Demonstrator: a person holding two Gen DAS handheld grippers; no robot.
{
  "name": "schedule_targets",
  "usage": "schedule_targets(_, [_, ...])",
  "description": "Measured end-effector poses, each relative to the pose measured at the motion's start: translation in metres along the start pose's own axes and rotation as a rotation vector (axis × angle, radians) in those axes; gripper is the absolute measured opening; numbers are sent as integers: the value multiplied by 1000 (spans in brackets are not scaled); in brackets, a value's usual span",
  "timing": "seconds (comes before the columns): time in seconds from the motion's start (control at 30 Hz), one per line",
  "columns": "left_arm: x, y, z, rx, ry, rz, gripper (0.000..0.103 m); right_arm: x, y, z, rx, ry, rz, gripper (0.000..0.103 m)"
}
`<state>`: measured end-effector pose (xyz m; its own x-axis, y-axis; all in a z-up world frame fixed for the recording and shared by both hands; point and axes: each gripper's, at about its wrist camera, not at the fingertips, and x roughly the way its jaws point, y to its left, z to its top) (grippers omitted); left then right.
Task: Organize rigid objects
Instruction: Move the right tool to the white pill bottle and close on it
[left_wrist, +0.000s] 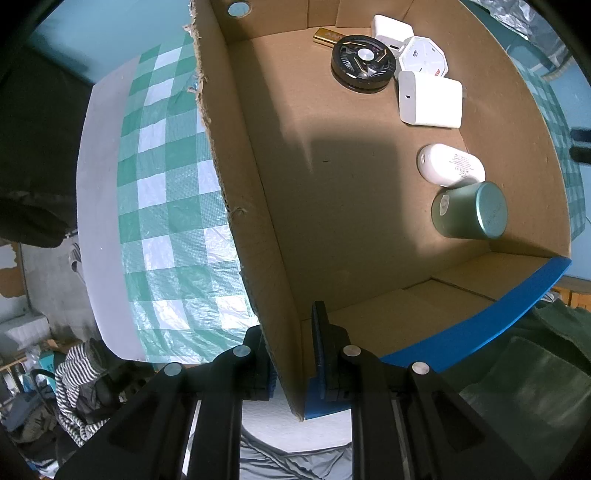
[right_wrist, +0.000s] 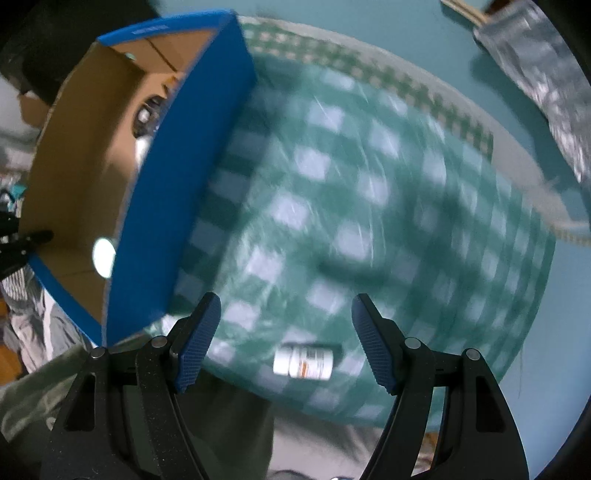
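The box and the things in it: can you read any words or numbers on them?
None can be read.
Gold stick: raised letters, too blurred.
White hexagon case: red letters at its edge, cut off.
White oval case: tiny print, too small.
Green tin: faint marks.
White bottle: label blurred.

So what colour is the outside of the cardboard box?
Blue outside, plain brown inside; the box shows it best in the right wrist view.

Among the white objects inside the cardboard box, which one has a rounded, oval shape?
The white oval case, lying next to the green cylindrical tin. The other white things, two chargers and a hexagonal piece, have flat sides and corners.
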<state>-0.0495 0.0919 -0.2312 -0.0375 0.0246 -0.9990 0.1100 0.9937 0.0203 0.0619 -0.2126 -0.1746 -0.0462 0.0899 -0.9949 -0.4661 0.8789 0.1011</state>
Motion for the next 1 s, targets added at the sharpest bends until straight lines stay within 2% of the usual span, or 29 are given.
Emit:
schedule_targets(0.2, [0, -1, 0, 1, -1, 1, 16, 29, -16, -31, 58, 36, 12, 74])
schedule_targets(0.47, [-1, -5, 1, 16, 1, 6, 16, 59, -24, -57, 102, 42, 30, 74])
schedule_targets(1.0, [-2, -8, 2, 22, -2, 2, 16, 95, -20, -77, 75, 56, -18, 74])
